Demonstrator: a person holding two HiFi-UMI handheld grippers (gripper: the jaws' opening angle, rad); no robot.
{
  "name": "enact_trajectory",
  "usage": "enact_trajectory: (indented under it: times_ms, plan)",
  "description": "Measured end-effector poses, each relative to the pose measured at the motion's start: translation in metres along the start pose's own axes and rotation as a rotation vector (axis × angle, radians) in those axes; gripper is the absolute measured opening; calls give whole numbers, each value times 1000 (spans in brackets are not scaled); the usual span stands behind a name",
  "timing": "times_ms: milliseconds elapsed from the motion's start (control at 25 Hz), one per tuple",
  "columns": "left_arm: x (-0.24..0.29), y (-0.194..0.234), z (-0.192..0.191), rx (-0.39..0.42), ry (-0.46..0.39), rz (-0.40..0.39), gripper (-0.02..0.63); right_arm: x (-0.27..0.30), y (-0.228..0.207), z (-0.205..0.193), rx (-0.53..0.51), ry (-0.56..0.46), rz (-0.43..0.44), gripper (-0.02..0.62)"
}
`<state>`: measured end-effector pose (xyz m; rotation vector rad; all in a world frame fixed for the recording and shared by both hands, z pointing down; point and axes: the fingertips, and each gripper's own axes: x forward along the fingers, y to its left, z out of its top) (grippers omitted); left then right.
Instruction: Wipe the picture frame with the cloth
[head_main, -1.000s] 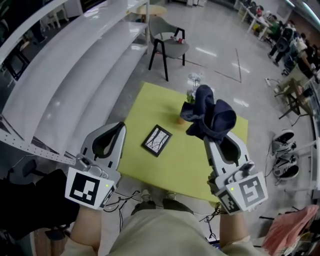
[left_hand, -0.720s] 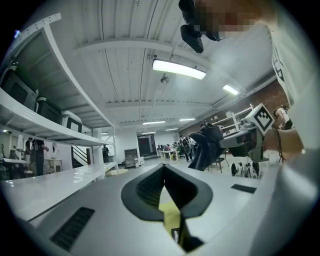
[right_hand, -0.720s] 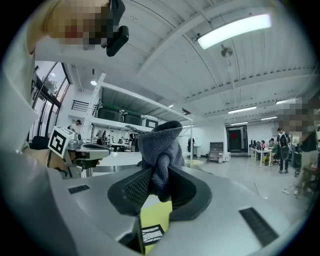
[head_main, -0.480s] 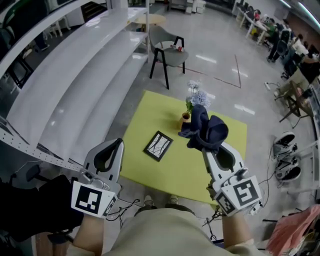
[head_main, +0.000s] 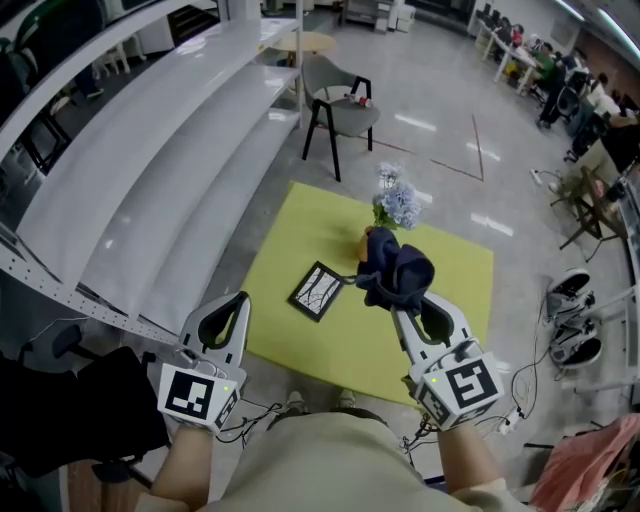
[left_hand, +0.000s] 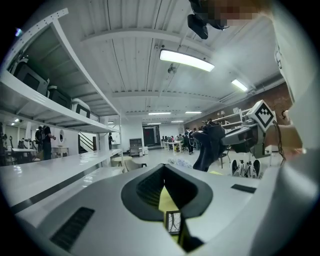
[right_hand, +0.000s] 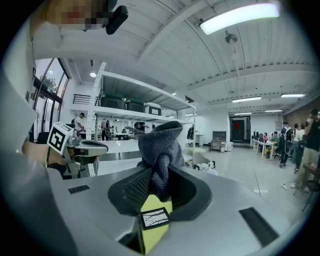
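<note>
Left hand-held gripper (head_main: 237, 300): jaws are seen together, with nothing between them; it is held over the near left tabletop edge.
Right hand-held gripper (head_main: 405, 303): it is clamped on the dark blue cloth (head_main: 395, 272), which is bunched above the jaws.
Picture frame (head_main: 317, 291): it is laid flat on the yellow tabletop (head_main: 290, 230), with bare surface on all sides.
Far edge: flowers (head_main: 398, 203) are stood there.
Left side: white shelves (head_main: 150, 150) are run alongside.
View difference: only the gripper views show the frame far below through the jaw gaps, apart from the cloth.
</note>
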<state>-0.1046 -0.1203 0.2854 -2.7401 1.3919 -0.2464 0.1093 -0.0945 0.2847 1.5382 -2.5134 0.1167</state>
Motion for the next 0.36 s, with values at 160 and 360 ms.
enact_trajectory:
  times_ms: [160,360]
  plan:
    - [-4,3,0,-12,0,7,8,5,4,0,8,0,16,84]
    - [-7,1,4,-14,-1,15,8,5,5,3,3,0,29,84]
